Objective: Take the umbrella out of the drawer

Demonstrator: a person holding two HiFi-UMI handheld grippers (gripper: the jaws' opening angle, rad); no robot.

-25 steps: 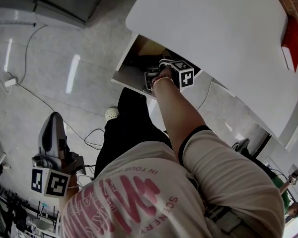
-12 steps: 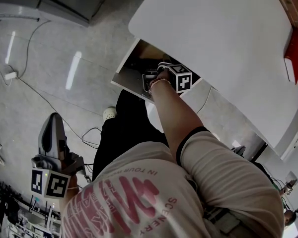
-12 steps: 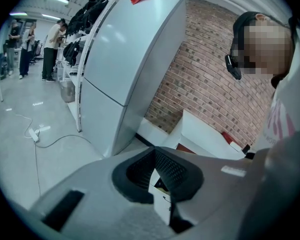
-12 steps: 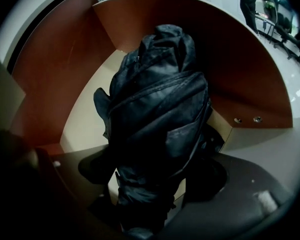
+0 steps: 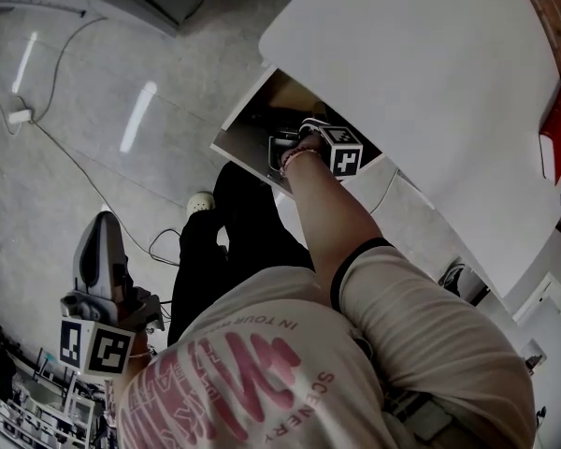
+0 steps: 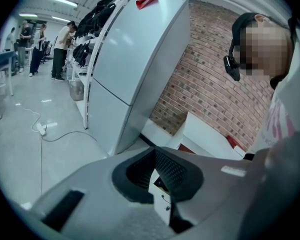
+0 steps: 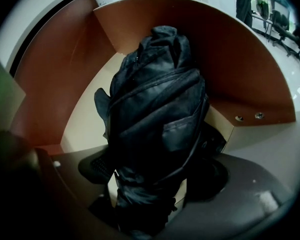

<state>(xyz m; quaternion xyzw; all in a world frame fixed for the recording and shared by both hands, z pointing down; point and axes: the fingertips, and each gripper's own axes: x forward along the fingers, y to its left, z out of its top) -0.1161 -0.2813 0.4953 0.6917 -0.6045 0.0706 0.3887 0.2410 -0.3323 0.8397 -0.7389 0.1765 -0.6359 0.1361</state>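
Head view: the right gripper (image 5: 284, 148) reaches into the open drawer (image 5: 236, 144) under the white bench (image 5: 421, 64). The left gripper (image 5: 101, 243) hangs low at the person's side, well apart from it.

Left gripper view: the left gripper (image 6: 159, 171) has its jaws slightly apart, with nothing between them.

Right gripper view: the right gripper (image 7: 150, 194) has its jaws clamped on the lower end of the folded black umbrella (image 7: 157, 109), which is inside the drawer (image 7: 250, 69).

The lift should probably go up and back towards the person. Keep the clamp firm so that loose fabric clears the drawer's wall and the bench edge.

Since a second ago the right gripper has hardly moved. The bench has slid across the head view, and the person's foot has shifted.
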